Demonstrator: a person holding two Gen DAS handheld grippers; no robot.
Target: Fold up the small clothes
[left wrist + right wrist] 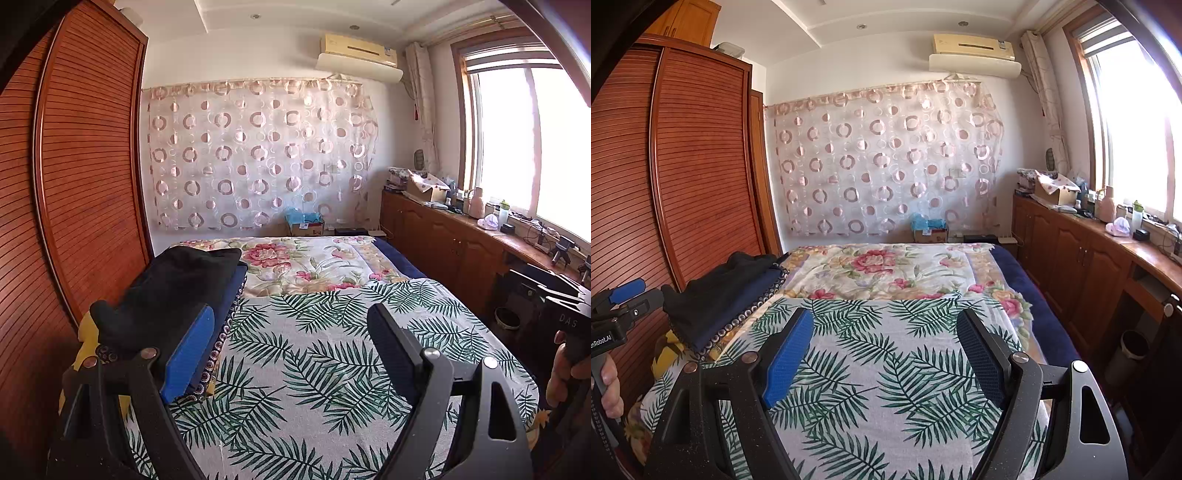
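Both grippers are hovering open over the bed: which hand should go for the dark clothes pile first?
Left, probably. The dark clothes pile lies right by the left gripper; the right gripper is over bare leaf-print sheet, with the pile off to its left.

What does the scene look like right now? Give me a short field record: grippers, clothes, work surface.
left gripper: open, nothing between the fingers
right gripper: open, nothing between the fingers
clothes: dark clothes pile at the bed's left edge, black piece on top, navy beneath
work surface: palm-leaf sheet, bare between both grippers
behind it: floral quilt
contact: neither gripper touches the pile
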